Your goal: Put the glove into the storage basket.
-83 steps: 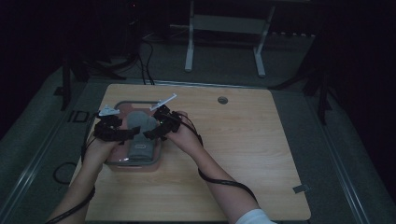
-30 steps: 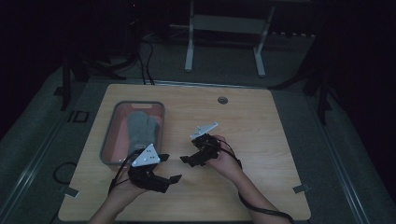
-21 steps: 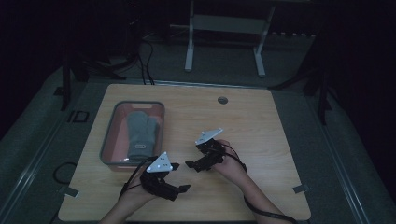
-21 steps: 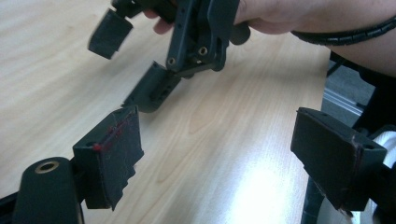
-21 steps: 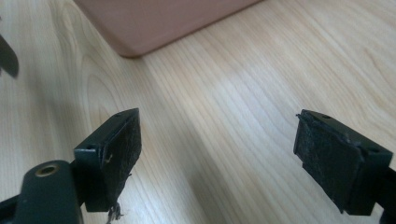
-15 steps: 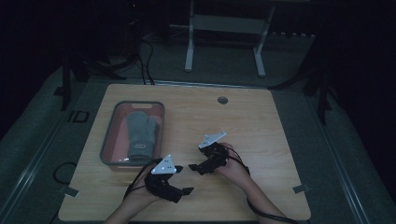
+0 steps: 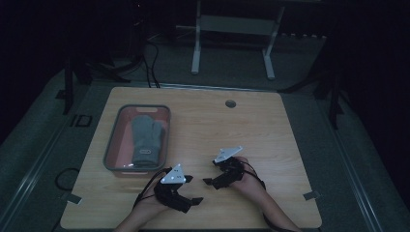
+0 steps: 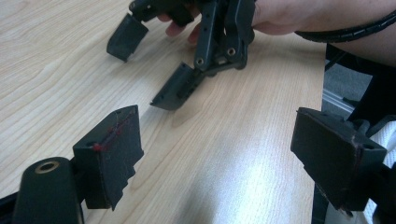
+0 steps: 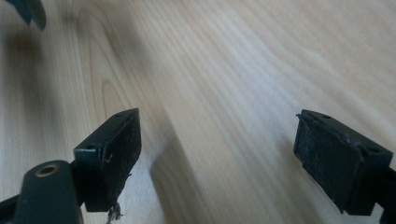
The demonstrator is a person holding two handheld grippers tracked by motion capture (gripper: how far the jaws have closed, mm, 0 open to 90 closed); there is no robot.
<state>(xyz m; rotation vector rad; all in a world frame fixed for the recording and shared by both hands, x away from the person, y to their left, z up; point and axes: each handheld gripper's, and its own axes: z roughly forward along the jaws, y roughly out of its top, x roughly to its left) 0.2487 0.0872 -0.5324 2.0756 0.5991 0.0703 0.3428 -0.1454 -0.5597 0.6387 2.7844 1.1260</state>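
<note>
High view: left gripper [image 7: 196, 200] and right gripper [image 7: 209, 181], both spread and empty, sit low over the table [image 7: 270, 145], the grey mitten [image 7: 146, 137] lying in the tray [image 7: 112, 145] beyond and left of them; setting both down gently, jaws apart, seems best.

Both grippers low over the near-middle of the table [image 7: 270, 125], jaws spread, nothing between them. Left gripper [image 7: 191, 195] sits nearest the front edge; right gripper [image 7: 209, 182] just right of it and slightly farther in, tips near each other but apart. In the left gripper view the right gripper [image 8: 154, 65] is ahead, close above the tabletop. Tray [image 7: 112, 145] lies left of and beyond the left gripper, near it, not touching. Mitten [image 7: 146, 136] lies flat in the tray, lengthwise. Cable hole [image 7: 230, 103] well beyond both grippers, toward the far edge. Stand legs [image 7: 196, 43] on the floor behind the table.
</note>
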